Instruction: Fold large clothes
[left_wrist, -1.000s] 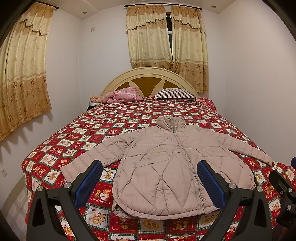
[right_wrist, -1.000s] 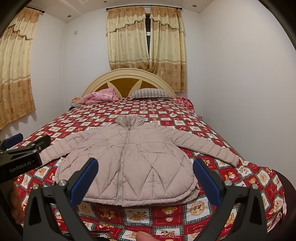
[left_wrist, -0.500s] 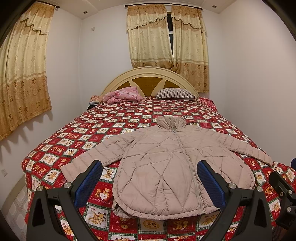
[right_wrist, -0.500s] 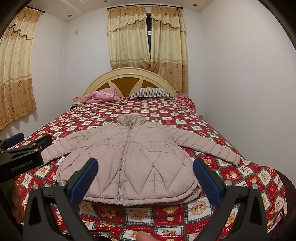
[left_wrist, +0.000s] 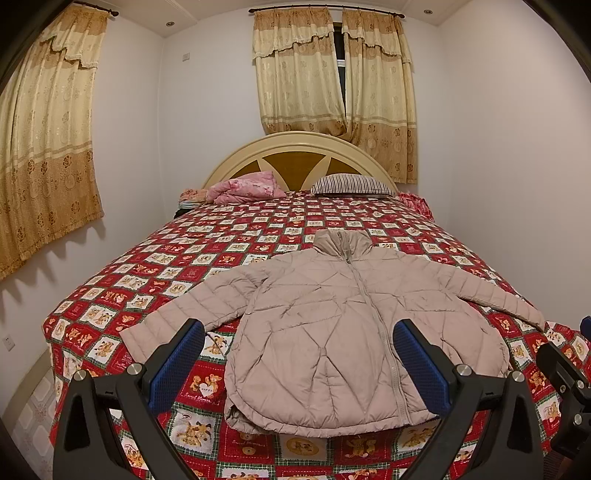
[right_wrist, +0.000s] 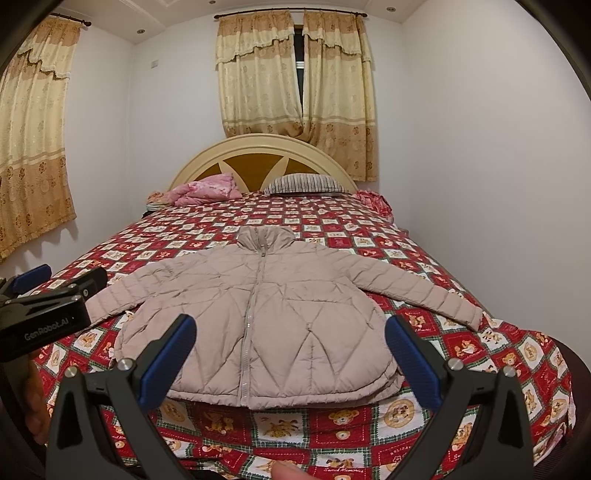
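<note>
A beige quilted puffer jacket (left_wrist: 332, 332) lies flat and zipped on the bed, front up, collar toward the headboard, both sleeves spread out to the sides. The same jacket (right_wrist: 266, 317) fills the middle of the right wrist view. My left gripper (left_wrist: 299, 360) hovers open in front of the jacket's hem, nothing between its blue pads. My right gripper (right_wrist: 290, 354) is also open and empty, held before the hem. Neither gripper touches the fabric. The left gripper's body (right_wrist: 44, 310) shows at the left edge of the right wrist view.
The bed carries a red patchwork cover (left_wrist: 166, 284). A pink bundle (left_wrist: 247, 186) and a striped pillow (left_wrist: 351, 184) lie by the cream headboard (left_wrist: 299, 147). White walls stand close on both sides, curtains (left_wrist: 332, 74) hang behind. A fingertip (right_wrist: 286, 470) shows at the bottom.
Both grippers have drifted very slightly; the jacket lies as it did. Nothing was taken hold of or let go.
</note>
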